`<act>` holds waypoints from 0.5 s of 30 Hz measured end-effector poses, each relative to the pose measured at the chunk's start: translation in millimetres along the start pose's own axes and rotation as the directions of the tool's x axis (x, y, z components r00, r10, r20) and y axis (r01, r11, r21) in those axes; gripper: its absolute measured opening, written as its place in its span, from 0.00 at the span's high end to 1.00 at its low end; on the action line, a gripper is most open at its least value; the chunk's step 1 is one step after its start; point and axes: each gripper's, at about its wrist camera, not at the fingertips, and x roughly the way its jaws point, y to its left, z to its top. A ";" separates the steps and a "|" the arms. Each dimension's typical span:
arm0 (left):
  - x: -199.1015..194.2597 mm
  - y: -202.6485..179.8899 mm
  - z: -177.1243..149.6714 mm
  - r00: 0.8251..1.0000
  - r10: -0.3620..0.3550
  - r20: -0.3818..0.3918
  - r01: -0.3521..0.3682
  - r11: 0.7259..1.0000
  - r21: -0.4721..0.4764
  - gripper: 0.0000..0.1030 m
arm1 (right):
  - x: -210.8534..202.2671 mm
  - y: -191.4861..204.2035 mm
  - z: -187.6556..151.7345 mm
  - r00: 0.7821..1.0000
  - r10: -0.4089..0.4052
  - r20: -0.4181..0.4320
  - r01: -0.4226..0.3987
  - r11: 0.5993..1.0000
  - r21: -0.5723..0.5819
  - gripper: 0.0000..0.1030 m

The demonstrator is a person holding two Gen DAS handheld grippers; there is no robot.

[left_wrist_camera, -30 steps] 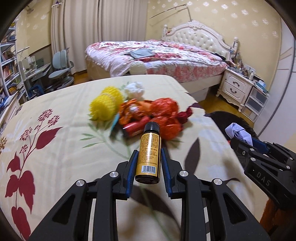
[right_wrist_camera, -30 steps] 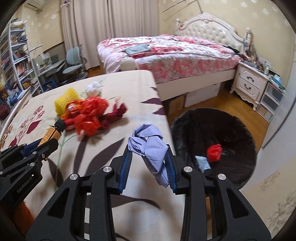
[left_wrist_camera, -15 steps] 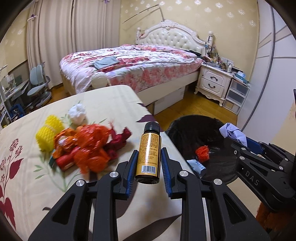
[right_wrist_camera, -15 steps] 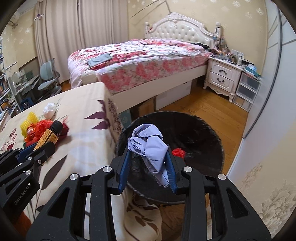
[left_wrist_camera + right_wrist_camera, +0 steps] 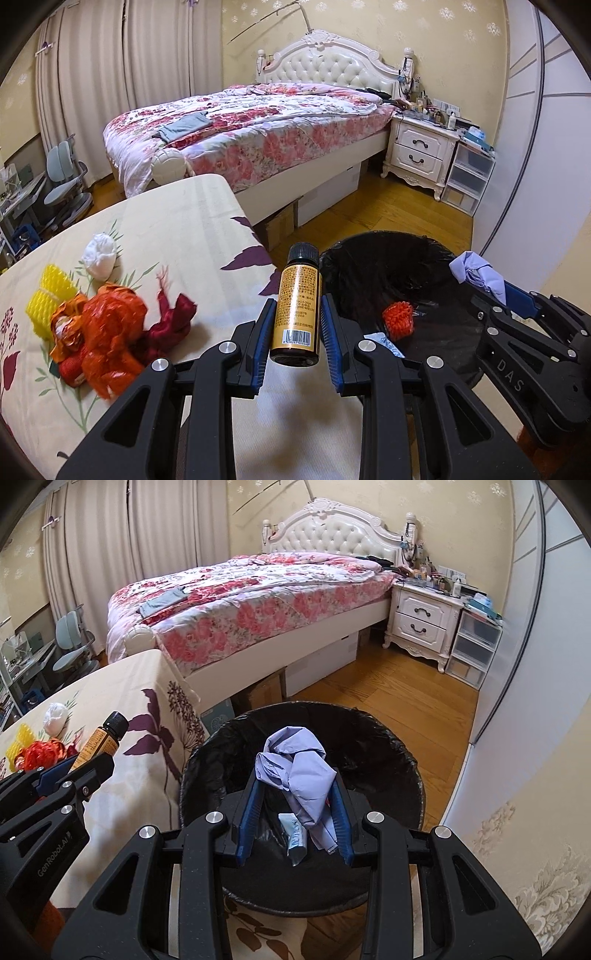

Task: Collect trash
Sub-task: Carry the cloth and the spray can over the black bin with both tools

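Left tool [image 5: 294,332] clamped on a small bottle [image 5: 296,314]: amber-gold label with fine print, barcode near the base, black ribbed cap pointing away, base nearest the camera. Held above the worktop's [image 5: 177,229] edge, just beside the bin [image 5: 354,258].

Right tool [image 5: 295,812] closed on a crumpled lilac wad [image 5: 295,771], soft and creased, one tail drooping between the blue pads [image 5: 249,812]. Hanging directly above the bin's open mouth.

Below, a round bin lined with a glossy black bag, standing on the wood floor [image 5: 399,701] against the worktop's hanging cloth. Inside: a pale blue wrapper [image 5: 295,836] and a red mesh ball [image 5: 397,319].

Further left on the worktop, a cream cloth with dark red leaf print, and a heap of remaining trash: shiny orange-red foil wrappers [image 5: 107,328], a dark red crumpled piece [image 5: 173,319], yellow foam netting [image 5: 48,299], a white paper ball [image 5: 99,254] slightly apart behind.

Beyond, a bed [image 5: 258,125] with floral quilt and a white nightstand [image 5: 421,151].
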 end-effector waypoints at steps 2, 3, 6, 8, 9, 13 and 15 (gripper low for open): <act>6.8 -4.4 2.2 1.000 -0.004 -0.007 0.004 1.000 0.005 0.73 | 3.8 -3.7 1.5 1.000 -0.014 0.000 0.014 1.000 0.006 0.67; 9.2 -5.8 3.0 1.000 -0.006 -0.011 0.006 1.000 0.007 0.73 | 6.0 -6.5 2.1 1.000 -0.020 -0.002 0.020 1.000 0.012 0.67; 14.4 -12.6 4.3 1.000 -0.009 -0.014 0.010 1.000 0.022 0.73 | 11.9 -13.5 2.9 1.000 -0.025 -0.013 0.025 0.999 0.031 0.67; 17.8 -17.2 5.4 1.000 -0.008 -0.014 0.009 0.999 0.035 0.73 | 15.6 -18.4 3.7 0.999 -0.029 -0.020 0.030 0.999 0.039 0.67; 19.6 -20.4 6.0 1.000 -0.009 -0.012 0.009 0.999 0.043 0.73 | 16.7 -20.3 3.8 0.999 -0.030 -0.022 0.031 0.999 0.044 0.67; 25.8 -27.3 9.2 1.000 -0.008 -0.017 0.009 0.998 0.056 0.73 | 21.5 -27.2 3.6 0.999 -0.034 -0.032 0.036 0.998 0.059 0.67; 28.5 -30.3 10.8 1.000 -0.012 -0.022 0.013 0.998 0.056 0.73 | 23.9 -29.2 3.7 0.999 -0.037 -0.037 0.039 0.997 0.063 0.67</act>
